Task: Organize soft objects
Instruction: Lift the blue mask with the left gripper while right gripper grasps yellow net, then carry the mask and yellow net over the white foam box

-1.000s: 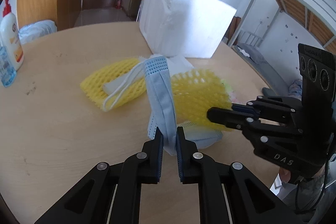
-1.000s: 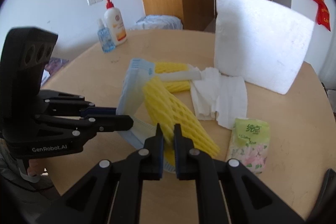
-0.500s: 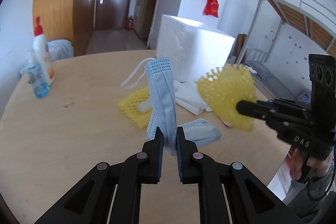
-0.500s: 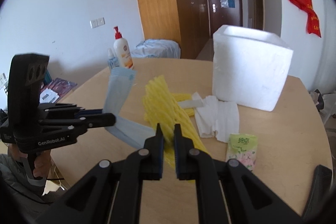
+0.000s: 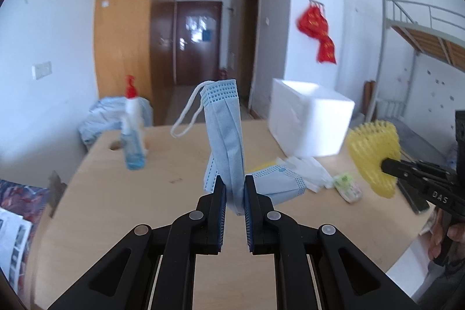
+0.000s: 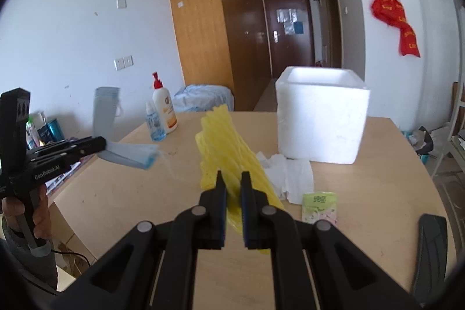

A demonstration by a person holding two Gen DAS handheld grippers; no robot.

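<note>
My left gripper (image 5: 234, 188) is shut on a blue face mask (image 5: 225, 132) and holds it upright, high above the table; it shows at the left of the right wrist view (image 6: 104, 109). My right gripper (image 6: 231, 179) is shut on a yellow foam net (image 6: 226, 144), also lifted; it shows at the right of the left wrist view (image 5: 373, 153). A second blue mask (image 5: 279, 185), another yellow net (image 5: 266, 166), white tissues (image 6: 290, 173) and a green tissue packet (image 6: 319, 207) lie on the wooden table (image 6: 377, 193).
A white foam box (image 6: 321, 118) stands open at the table's far side. A lotion pump bottle (image 6: 164, 106) and a small blue bottle (image 6: 155, 122) stand at the far left. A dark object (image 6: 430, 246) lies at the right edge.
Both grippers rose well above the table, lifting the blue mask and the yellow net clear of the pile. The views pulled back and now show the whole table.
</note>
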